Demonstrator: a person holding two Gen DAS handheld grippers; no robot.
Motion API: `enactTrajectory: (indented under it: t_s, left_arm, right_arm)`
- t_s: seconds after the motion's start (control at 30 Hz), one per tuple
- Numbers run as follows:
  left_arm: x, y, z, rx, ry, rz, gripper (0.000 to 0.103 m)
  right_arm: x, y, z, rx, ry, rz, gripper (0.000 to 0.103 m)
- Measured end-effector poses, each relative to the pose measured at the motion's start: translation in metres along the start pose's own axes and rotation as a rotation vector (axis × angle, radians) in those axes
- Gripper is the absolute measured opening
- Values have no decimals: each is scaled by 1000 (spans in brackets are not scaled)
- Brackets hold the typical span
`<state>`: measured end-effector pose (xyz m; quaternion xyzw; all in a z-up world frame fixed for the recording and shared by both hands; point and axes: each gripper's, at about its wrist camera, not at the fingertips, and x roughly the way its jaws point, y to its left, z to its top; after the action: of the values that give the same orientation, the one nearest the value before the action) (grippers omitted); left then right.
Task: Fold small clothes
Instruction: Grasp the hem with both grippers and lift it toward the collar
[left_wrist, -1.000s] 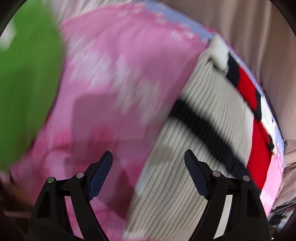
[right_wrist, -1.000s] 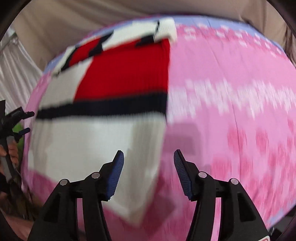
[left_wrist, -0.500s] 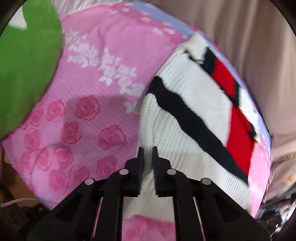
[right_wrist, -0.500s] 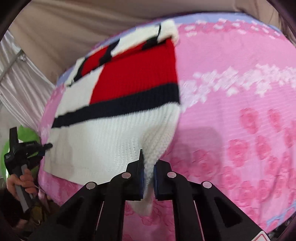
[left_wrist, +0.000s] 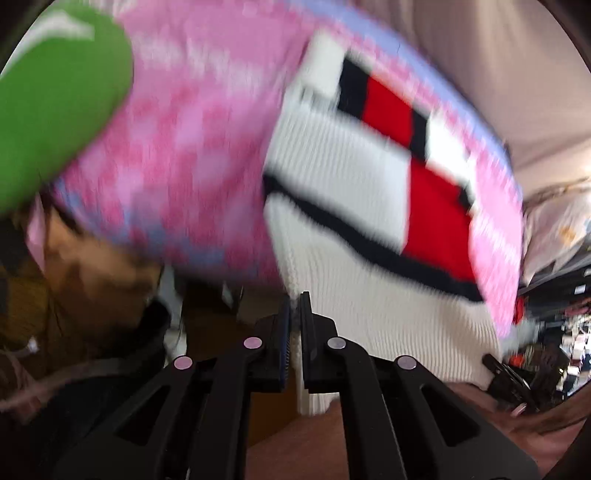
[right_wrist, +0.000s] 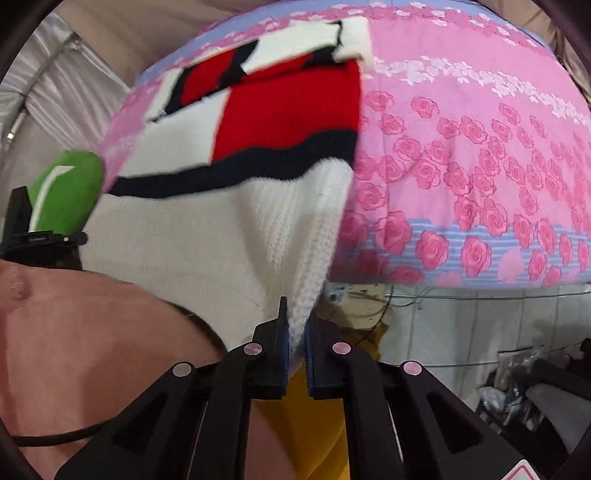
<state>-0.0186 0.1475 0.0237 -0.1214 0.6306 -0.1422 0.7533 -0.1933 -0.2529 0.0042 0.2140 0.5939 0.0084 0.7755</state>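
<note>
A small knitted sweater (left_wrist: 354, 206) (right_wrist: 207, 229), white with a black stripe and red blocks, lies on a pink rose-patterned bedsheet (left_wrist: 192, 177) (right_wrist: 480, 155). Its near white hem is lifted off the bed and stretched towards both cameras. My left gripper (left_wrist: 294, 314) is shut on one hem corner; the view is blurred. My right gripper (right_wrist: 295, 321) is shut on the other hem corner, the knit bunched between its blue pads. The far part with the collar still rests on the sheet.
A green cushion (left_wrist: 55, 99) (right_wrist: 66, 192) sits at the bed's left side. The bed's front edge (right_wrist: 480, 273) drops off below the sheet. A person's pinkish garment (right_wrist: 92, 332) fills the lower left of the right wrist view. Cluttered shelves (left_wrist: 554, 332) stand at the far right.
Both grippers closed from open onto the sweater's hem corners. They then rose and pulled back past the bed's edge, lifting the white hem off the sheet.
</note>
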Motion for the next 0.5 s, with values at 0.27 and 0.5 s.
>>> enactTrajectory:
  t_s: [0.27, 0.5]
  left_arm:
    - [16, -75, 154, 142, -476, -11, 4]
    - [65, -93, 154, 299, -336, -91, 47]
  right_arm:
    - [-37, -10, 169, 110, -510, 112, 7]
    - [48, -41, 255, 314, -512, 110, 9]
